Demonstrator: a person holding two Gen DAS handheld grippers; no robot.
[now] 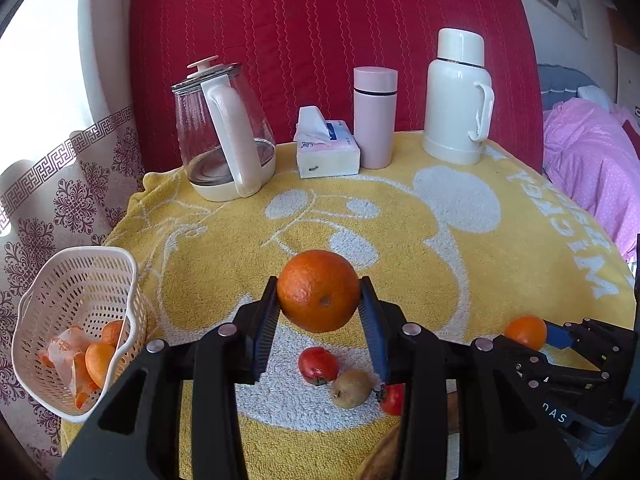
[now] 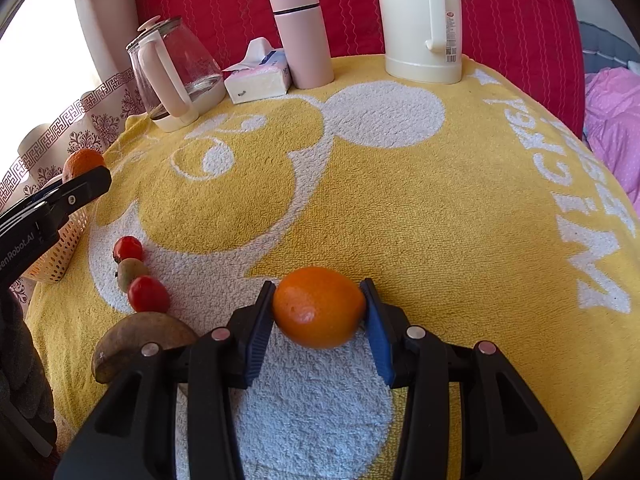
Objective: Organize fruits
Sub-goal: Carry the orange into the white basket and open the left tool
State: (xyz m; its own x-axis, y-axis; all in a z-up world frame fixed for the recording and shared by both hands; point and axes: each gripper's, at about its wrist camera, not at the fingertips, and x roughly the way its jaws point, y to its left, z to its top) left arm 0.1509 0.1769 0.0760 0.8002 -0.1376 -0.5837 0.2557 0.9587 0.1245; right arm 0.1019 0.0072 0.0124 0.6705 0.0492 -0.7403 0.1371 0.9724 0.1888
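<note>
Large orange [image 1: 319,291], centre of the left wrist view: round, pebbled rind with a dark navel, held clear of the cloth between the ribbed pads of the left gripper [image 1: 320,300], which is clamped across its widest girth. Judged firm and fairly heavy; the dimpled skin should resist slipping, and a hold across the equator suits it best. Small orange [image 2: 319,307], lower centre of the right wrist view: smoother, glossier, slightly oval, pinched between the blue pads of the right gripper [image 2: 319,312]; whether it is lifted or just above the cloth cannot be told. Judged lighter and softer, so a gentle squeeze is wise. At lower left of the left wrist view, a white perforated plastic basket [image 1: 48,296] holds several small oranges, one in a clear wrapper. Two red tomatoes [image 1: 318,365] and a brown fuzzy kiwi [image 1: 351,388] lie in a row on the looped yellow-and-white towel [image 1: 224,248]. Upper frame: glass kettle [image 1: 224,132], tissue pack [image 1: 326,148], pink flask [image 1: 375,116], cream thermos [image 1: 458,96].
</note>
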